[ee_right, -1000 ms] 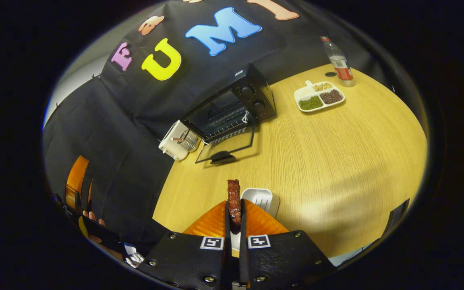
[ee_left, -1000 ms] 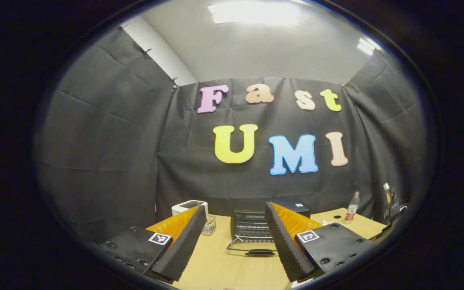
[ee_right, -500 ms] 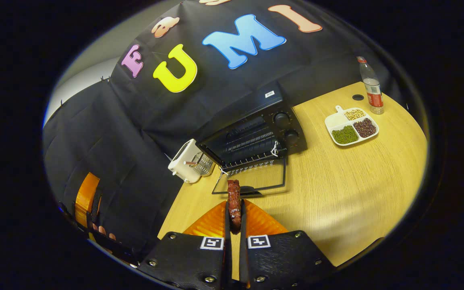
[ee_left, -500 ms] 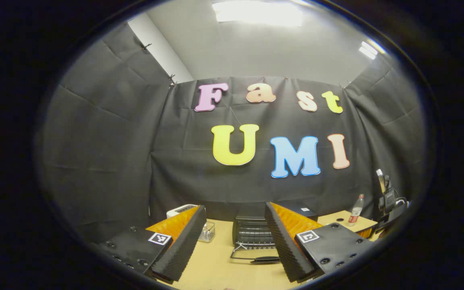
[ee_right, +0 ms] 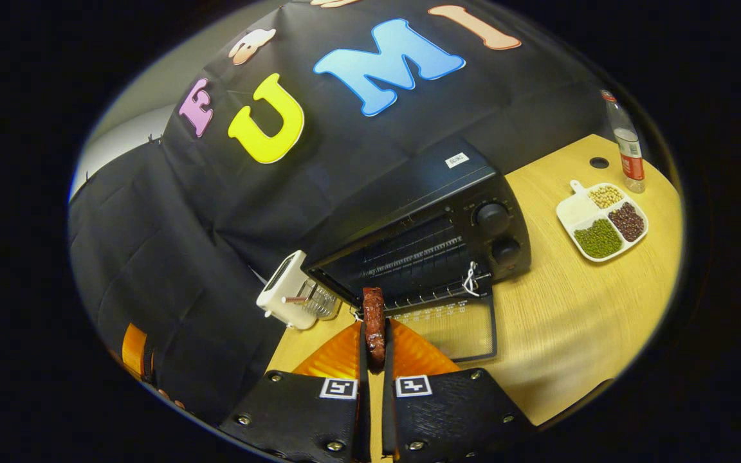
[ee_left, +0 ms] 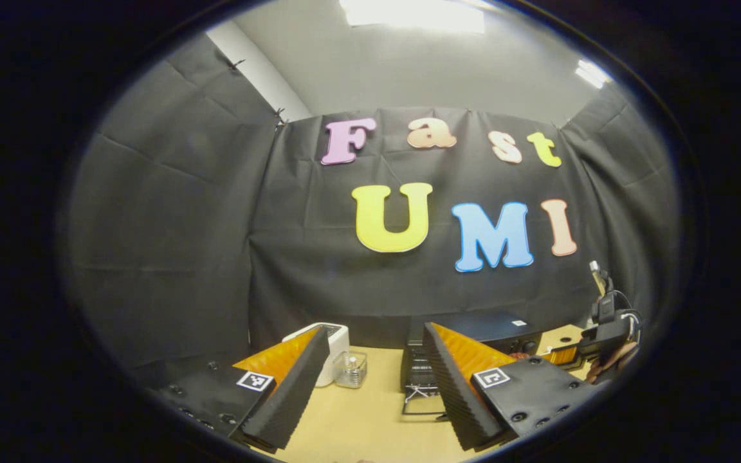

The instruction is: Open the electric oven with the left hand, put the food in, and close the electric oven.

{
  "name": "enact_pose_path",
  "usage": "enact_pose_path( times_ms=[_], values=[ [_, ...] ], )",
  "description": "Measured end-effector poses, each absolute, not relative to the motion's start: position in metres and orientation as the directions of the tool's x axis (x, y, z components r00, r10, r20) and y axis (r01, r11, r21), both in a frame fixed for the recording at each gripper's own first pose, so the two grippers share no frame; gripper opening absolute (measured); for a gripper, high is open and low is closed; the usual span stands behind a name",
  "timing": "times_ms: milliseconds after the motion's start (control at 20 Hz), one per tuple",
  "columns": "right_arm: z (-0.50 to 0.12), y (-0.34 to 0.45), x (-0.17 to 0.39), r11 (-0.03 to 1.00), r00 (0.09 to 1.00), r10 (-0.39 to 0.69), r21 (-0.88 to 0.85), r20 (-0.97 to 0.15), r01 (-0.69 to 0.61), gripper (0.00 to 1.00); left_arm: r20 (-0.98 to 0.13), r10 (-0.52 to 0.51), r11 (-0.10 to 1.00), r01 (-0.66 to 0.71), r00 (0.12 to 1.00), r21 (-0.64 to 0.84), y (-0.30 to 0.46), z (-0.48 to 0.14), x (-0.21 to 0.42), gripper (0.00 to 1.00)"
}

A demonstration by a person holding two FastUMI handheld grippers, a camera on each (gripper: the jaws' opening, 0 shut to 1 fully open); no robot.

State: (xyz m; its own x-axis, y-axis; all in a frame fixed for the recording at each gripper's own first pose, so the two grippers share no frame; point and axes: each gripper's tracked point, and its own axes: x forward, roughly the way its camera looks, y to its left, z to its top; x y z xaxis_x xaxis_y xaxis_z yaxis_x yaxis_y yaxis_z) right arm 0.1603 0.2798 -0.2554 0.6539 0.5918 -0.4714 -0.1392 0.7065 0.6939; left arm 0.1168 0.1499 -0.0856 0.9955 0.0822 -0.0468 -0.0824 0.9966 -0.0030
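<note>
The black electric oven [ee_right: 422,238] stands at the back of the wooden table [ee_right: 570,308], its glass door [ee_right: 457,328] folded down flat in front. My right gripper [ee_right: 374,334] is shut on a strip of dark red meat [ee_right: 374,318], whose tip hangs over the door's left corner, just before the oven's mouth. In the left gripper view my left gripper [ee_left: 374,379] is open and holds nothing, above the table [ee_left: 357,424] and short of the oven [ee_left: 493,325]. Its right finger hides part of the oven. The right gripper [ee_left: 605,341], in a hand, shows far right.
A white toaster [ee_right: 283,296] with a small clear container [ee_left: 350,370] beside it stands left of the oven. Right of the oven lie a white divided plate of beans [ee_right: 602,218] and a bottle [ee_right: 628,151]. The black cloth wall runs close behind.
My right gripper has carried the meat forward from over a white dish to the open oven door. The left gripper has drifted left and stayed open.
</note>
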Motion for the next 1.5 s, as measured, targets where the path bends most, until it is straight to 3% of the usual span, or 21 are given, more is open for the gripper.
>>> enact_pose_path(
  times_ms=[250,300,900,1000,1200,1250,1350,1400,1450,1500],
  values=[
    [-0.280,0.302,0.197,0.710,0.674,0.569,0.695,-0.472,-0.112,0.07,-0.074,0.097,0.995,-0.096,0.993,0.013,0.173,-0.101,0.143,0.99],
    [-0.284,0.307,0.204,0.705,0.678,0.568,0.702,-0.467,-0.106,0.07,-0.081,0.098,0.995,-0.097,0.992,0.016,0.176,-0.104,0.146,0.94],
    [-0.322,0.330,0.254,0.715,0.719,0.519,0.696,-0.463,-0.068,0.07,-0.115,0.105,0.993,-0.099,0.988,0.059,0.204,-0.128,0.172,0.94],
    [-0.330,0.326,0.257,0.738,0.722,0.492,0.673,-0.487,-0.048,0.12,-0.124,0.111,0.993,-0.105,0.986,0.057,0.208,-0.133,0.170,0.94],
    [-0.346,0.306,0.262,0.814,0.738,0.399,0.580,-0.543,-0.013,0.29,-0.128,0.125,0.991,-0.119,0.984,0.056,0.216,-0.136,0.166,0.97],
    [-0.347,0.302,0.264,0.833,0.746,0.376,0.553,-0.550,-0.012,0.42,-0.129,0.127,0.991,-0.121,0.983,0.055,0.216,-0.137,0.166,0.94],
    [-0.338,0.294,0.265,0.851,0.766,0.355,0.524,-0.536,-0.028,0.54,-0.130,0.124,0.992,-0.118,0.984,0.053,0.213,-0.136,0.165,0.97],
    [-0.334,0.288,0.265,0.866,0.778,0.338,0.498,-0.529,-0.038,0.65,-0.129,0.119,0.992,-0.113,0.985,0.052,0.210,-0.138,0.165,0.94],
    [-0.327,0.283,0.263,0.879,0.788,0.326,0.473,-0.522,-0.050,0.97,-0.127,0.113,0.993,-0.107,0.985,0.053,0.206,-0.137,0.165,0.94],
    [-0.319,0.279,0.260,0.890,0.797,0.320,0.451,-0.513,-0.067,0.97,-0.125,0.105,0.994,-0.100,0.987,0.051,0.202,-0.137,0.164,0.97]
  ],
)
